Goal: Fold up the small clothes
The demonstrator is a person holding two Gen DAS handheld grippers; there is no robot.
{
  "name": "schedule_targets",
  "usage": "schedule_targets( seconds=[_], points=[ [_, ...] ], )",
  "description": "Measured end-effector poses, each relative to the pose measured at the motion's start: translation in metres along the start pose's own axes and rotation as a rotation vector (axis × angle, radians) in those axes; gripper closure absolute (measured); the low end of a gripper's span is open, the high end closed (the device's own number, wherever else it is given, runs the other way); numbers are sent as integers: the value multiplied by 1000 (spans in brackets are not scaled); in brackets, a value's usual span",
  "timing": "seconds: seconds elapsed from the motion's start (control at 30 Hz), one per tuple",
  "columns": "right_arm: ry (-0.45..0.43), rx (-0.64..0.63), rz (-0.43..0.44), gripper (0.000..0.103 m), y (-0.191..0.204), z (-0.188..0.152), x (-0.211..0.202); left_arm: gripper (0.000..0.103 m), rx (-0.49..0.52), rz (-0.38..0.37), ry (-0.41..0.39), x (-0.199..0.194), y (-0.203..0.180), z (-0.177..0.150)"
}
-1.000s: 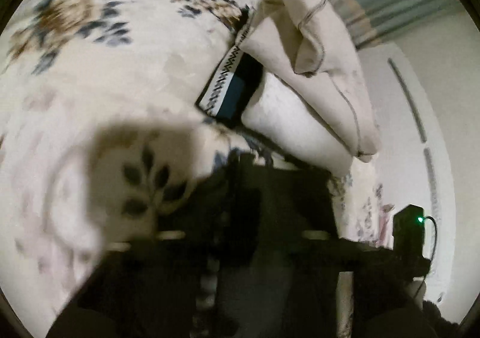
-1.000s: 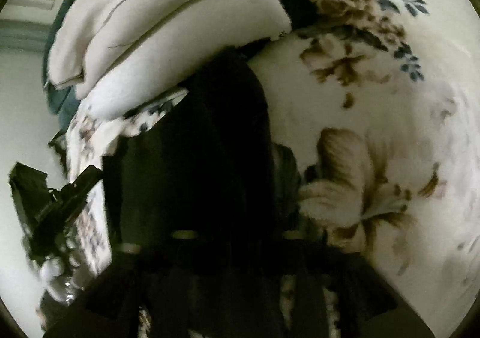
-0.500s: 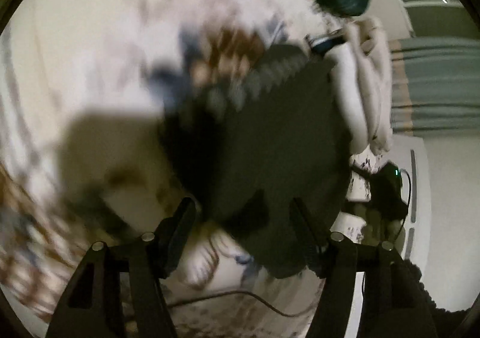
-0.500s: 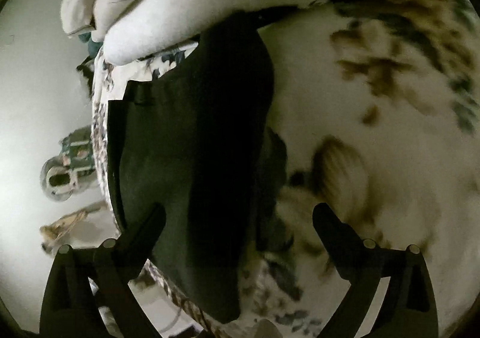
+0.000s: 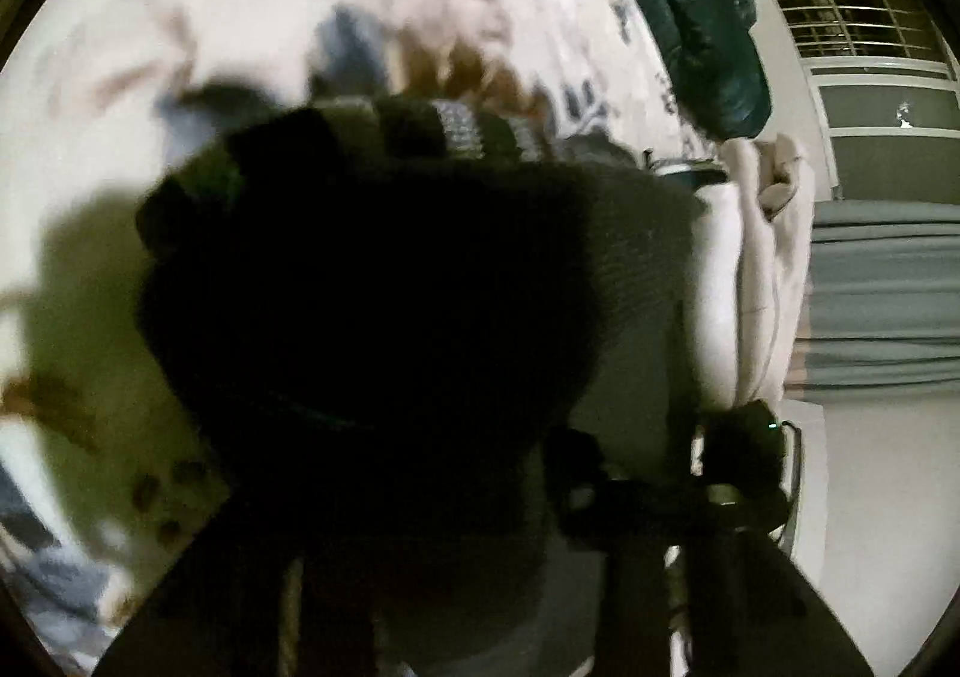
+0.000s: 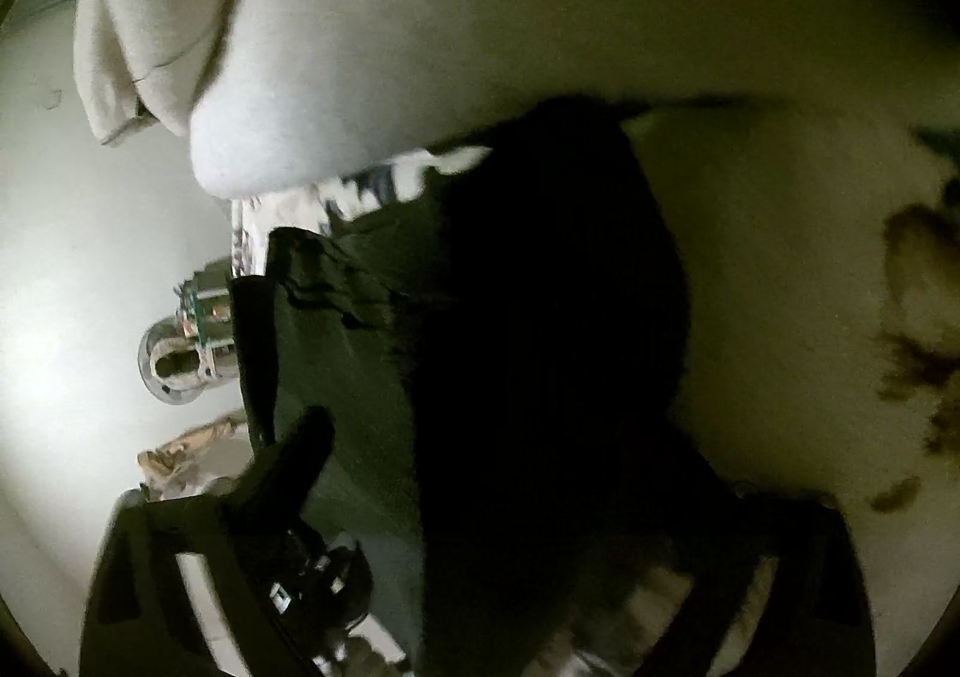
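Observation:
A dark, near-black small garment lies on the floral bedspread and fills the middle of the left wrist view; it has a pale knitted band along its far edge. It also fills the right wrist view. Both grippers are pressed low against the cloth. The left gripper's fingers are hidden in the dark fabric. In the right wrist view one dark finger shows at the left on the garment's edge; the other is hidden.
A stack of folded pale clothes lies past the garment, also in the right wrist view. A dark green cover lies on the bed's far side. A window, the bed edge and the floor are visible.
Half a second ago both grippers were open above the garment. Both have since dropped onto the dark cloth, which now covers their fingers. The views are closer and blurred.

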State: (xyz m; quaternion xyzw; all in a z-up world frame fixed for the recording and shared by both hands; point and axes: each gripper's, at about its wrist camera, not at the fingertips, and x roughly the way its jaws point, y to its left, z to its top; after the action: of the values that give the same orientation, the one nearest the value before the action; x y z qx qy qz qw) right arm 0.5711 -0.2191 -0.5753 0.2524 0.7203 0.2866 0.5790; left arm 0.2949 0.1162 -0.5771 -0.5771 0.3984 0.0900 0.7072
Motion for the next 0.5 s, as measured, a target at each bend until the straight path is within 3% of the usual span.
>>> schedule_targets(
  seconds=[0.03, 0.17, 0.23, 0.33, 0.4, 0.5],
  points=[
    [-1, 9, -21, 78, 0, -2, 3, 79, 9, -6, -1, -2, -4, 3],
    [-86, 38, -25, 84, 6, -25, -8, 80, 106, -7, 39, -8, -23, 21],
    [-127, 66, -13, 86, 8, -53, -22, 80, 163, -14, 80, -17, -29, 40],
    [-159, 124, -13, 87, 10, -119, -38, 80, 264, -19, 183, -21, -44, 67],
    [-167, 185, -22, 87, 11, -179, -42, 80, 350, -11, 305, -15, -55, 80],
    [-161, 275, -37, 87, 11, -259, -34, 76, 501, 45, 485, 1, -56, 71]
  ],
)
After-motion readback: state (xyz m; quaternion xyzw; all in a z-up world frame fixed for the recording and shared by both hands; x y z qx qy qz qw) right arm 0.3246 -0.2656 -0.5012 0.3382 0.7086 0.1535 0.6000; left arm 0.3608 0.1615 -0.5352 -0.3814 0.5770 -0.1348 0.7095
